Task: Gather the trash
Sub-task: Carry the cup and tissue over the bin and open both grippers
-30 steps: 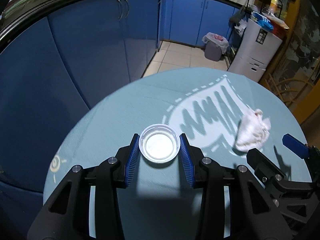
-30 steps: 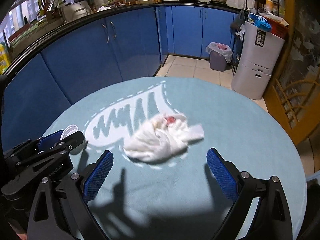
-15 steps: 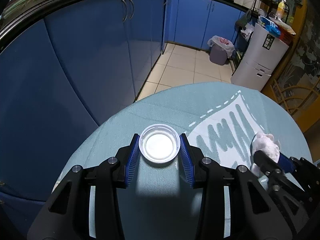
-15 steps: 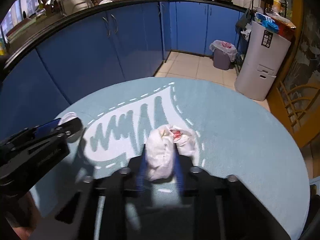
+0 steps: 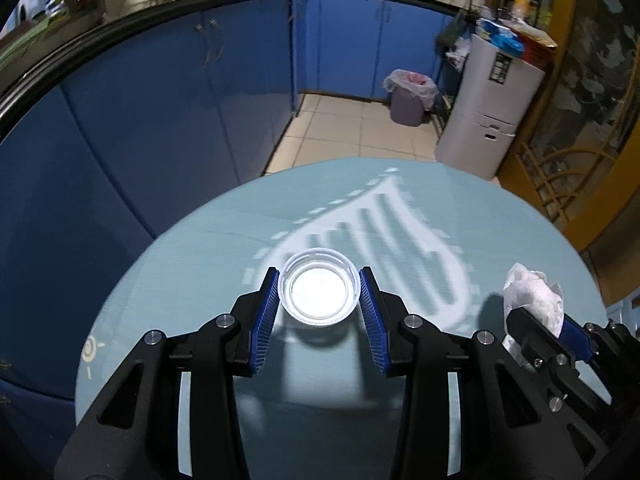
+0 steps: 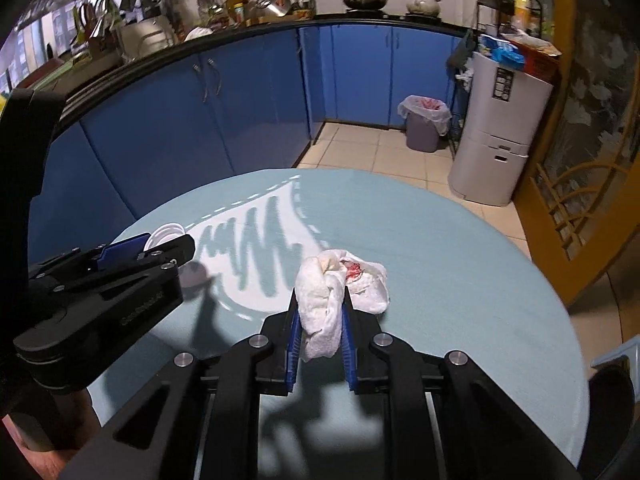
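Observation:
My left gripper (image 5: 319, 280) is shut on a round clear plastic lid (image 5: 319, 293) and holds it above the light blue round table (image 5: 224, 256); its shadow falls on the cloth below. My right gripper (image 6: 319, 304) is shut on a crumpled white tissue (image 6: 326, 300) with a red stain, lifted off the table (image 6: 440, 264). The tissue also shows in the left wrist view (image 5: 534, 294), clamped in the right gripper (image 5: 536, 316) at the right. The left gripper (image 6: 148, 246) with the lid (image 6: 164, 234) shows at the left of the right wrist view.
A grey trash bin (image 5: 408, 96) lined with a white bag stands on the tiled floor beyond the table, next to a white cabinet (image 5: 490, 120); it also shows in the right wrist view (image 6: 425, 122). Blue kitchen cabinets (image 6: 192, 116) curve around the left and back. A wooden chair (image 6: 576, 204) stands at the right.
My right gripper shut on the tissue and lifted it off the table. My left gripper rose with the lid held. Both views now sit higher and show more of the kitchen.

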